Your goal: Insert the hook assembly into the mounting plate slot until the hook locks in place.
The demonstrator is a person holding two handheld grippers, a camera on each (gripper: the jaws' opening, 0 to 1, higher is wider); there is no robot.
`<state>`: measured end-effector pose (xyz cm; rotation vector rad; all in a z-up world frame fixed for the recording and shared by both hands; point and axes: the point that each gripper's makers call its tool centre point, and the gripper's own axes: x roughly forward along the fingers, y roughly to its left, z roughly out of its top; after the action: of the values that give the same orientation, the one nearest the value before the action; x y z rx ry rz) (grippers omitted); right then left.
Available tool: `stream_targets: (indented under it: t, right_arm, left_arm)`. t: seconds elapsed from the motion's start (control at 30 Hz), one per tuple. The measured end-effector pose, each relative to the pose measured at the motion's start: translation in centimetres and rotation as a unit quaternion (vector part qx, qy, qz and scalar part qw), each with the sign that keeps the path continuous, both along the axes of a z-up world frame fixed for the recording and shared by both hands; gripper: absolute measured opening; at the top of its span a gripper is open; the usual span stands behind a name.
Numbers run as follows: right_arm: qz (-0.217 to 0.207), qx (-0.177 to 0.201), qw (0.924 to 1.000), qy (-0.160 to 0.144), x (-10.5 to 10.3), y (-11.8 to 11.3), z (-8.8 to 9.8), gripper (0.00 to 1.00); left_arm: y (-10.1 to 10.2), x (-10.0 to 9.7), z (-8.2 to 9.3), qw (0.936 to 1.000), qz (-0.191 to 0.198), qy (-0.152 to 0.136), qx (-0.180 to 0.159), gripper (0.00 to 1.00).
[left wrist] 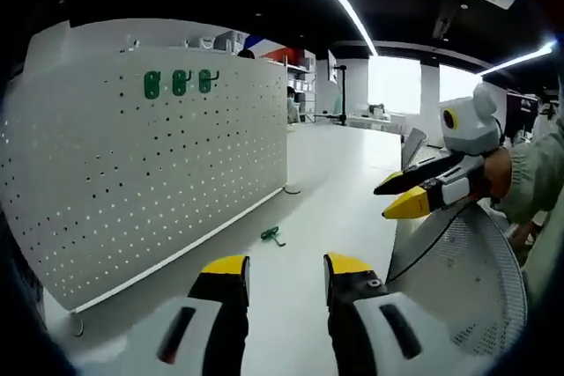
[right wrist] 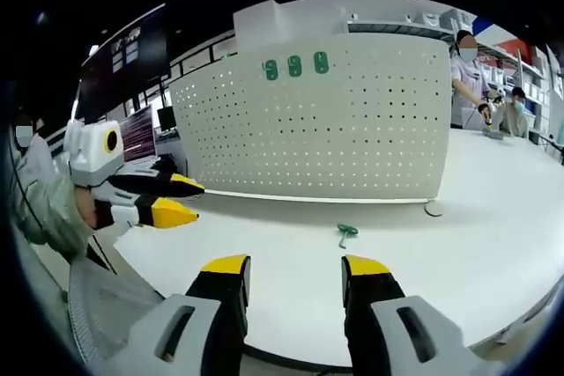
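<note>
Green plastic hook assembly (right wrist: pixel 346 233) lies on the white table (right wrist: pixel 493 217) at 12 o'clock of the spread, empty right gripper (right wrist: pixel 295 272); left gripper (left wrist: pixel 284 268) also gapes. Approach squarely, below 3 hooks (right wrist: pixel 295 65) on the white pegboard mounting plate (right wrist: pixel 352 129).

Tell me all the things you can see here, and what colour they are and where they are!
pegboard: one, white with rows of holes, standing upright on the table.
hooks on the board: three, green, side by side near the top of the pegboard.
loose hook: one, green, lying on the table in front of the pegboard.
table: one, white.
mesh chair back: one, grey, at the table's edge.
people in the background: two, by a far bench.
left tongs: black with yellow tips, open, empty.
right tongs: black with yellow tips, open, empty.
</note>
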<state>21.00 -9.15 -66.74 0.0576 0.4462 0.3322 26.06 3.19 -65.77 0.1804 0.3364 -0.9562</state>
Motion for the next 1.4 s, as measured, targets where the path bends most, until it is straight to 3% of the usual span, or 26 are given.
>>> stream_targets:
  t: [0.43, 0.97, 1.4]
  right_arm:
    - [-0.001, 0.006, 1.0000, 0.002, 0.0, 0.0, -0.1, 0.40]
    - [-0.008, 0.022, 0.9997, 0.007, 0.2, -0.3, -0.1, 0.40]
    - [-0.009, 0.032, 0.9994, 0.013, 0.9, -0.3, -0.2, 0.40]
  left_arm:
    - [-2.7, 3.8, -0.5, 0.9983, -0.033, -0.029, 0.038, 0.34]
    - [-6.5, 7.0, -1.6, 0.9952, -0.069, -0.033, 0.061, 0.34]
    - [-9.1, 10.4, -4.1, 0.9890, -0.099, -0.041, 0.101, 0.34]
